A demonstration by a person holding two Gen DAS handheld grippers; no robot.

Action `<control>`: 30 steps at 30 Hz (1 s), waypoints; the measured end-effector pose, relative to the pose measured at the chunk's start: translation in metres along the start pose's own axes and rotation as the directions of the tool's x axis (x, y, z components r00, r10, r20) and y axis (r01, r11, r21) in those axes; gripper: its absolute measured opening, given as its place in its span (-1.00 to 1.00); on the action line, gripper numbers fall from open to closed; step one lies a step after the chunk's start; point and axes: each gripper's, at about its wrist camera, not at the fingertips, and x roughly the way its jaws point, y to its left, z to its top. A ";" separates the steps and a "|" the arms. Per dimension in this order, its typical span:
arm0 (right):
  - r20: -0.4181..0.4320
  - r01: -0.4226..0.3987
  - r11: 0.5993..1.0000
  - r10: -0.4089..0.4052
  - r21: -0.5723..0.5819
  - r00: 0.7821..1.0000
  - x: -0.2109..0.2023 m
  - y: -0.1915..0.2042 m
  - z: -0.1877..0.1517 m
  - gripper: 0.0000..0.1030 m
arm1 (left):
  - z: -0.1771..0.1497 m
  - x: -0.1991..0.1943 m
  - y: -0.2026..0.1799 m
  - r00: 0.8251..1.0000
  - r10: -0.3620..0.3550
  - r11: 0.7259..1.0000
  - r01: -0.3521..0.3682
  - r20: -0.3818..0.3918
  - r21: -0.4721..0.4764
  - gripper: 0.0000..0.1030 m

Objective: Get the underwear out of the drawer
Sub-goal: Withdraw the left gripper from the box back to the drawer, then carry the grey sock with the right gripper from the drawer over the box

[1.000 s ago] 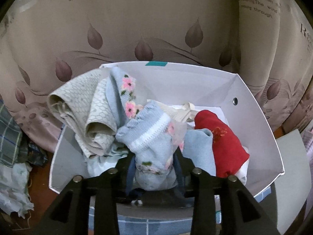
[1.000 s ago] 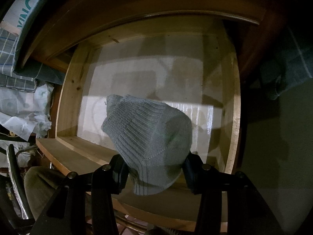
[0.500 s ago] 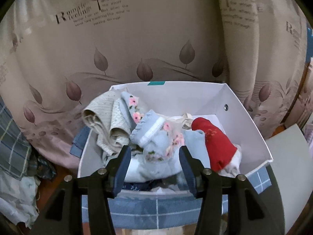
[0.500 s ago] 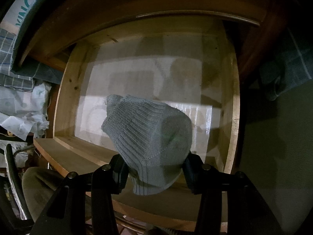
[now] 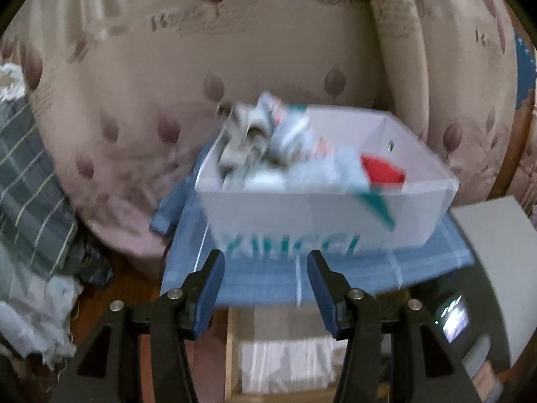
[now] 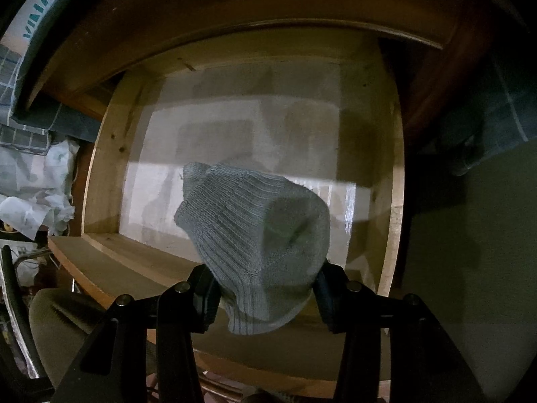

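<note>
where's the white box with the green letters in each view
Left wrist: the white box sits centre frame on a blue cloth, full of clothes, beyond the open jaws.
Right wrist: only its lettered side shows, top left corner.
Shared landmark: the wooden drawer, bottom centre in the left view.

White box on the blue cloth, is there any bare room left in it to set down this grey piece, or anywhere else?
The white box is crowded on its left, where clothes heap above the rim. Its right end, beyond the red garment, looks lower. The blue cloth is bare in front of the box. The wooden drawer is bare under the grey garment.
</note>
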 end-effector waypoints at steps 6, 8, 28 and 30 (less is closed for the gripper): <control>0.002 0.007 1.000 -0.007 -0.004 1.000 0.000 0.000 -0.001 -0.14 | -0.058 0.022 -0.002 0.995 0.024 1.000 -0.024 -0.101 0.000 0.02; -0.001 0.005 1.000 -0.005 -0.002 1.000 0.000 0.000 0.000 -0.14 | -0.073 0.029 -0.002 0.992 0.011 1.000 -0.014 -0.123 -0.025 0.02; 0.057 0.125 0.992 -0.124 -0.019 0.991 -0.003 0.010 -0.001 -0.14 | -0.139 0.069 -0.004 0.983 0.010 0.999 -0.017 -0.183 -0.037 0.02; 0.064 0.126 0.992 -0.125 -0.014 0.990 -0.005 0.009 -0.002 -0.14 | -0.139 0.069 -0.002 0.983 0.016 0.999 -0.023 -0.182 -0.038 0.02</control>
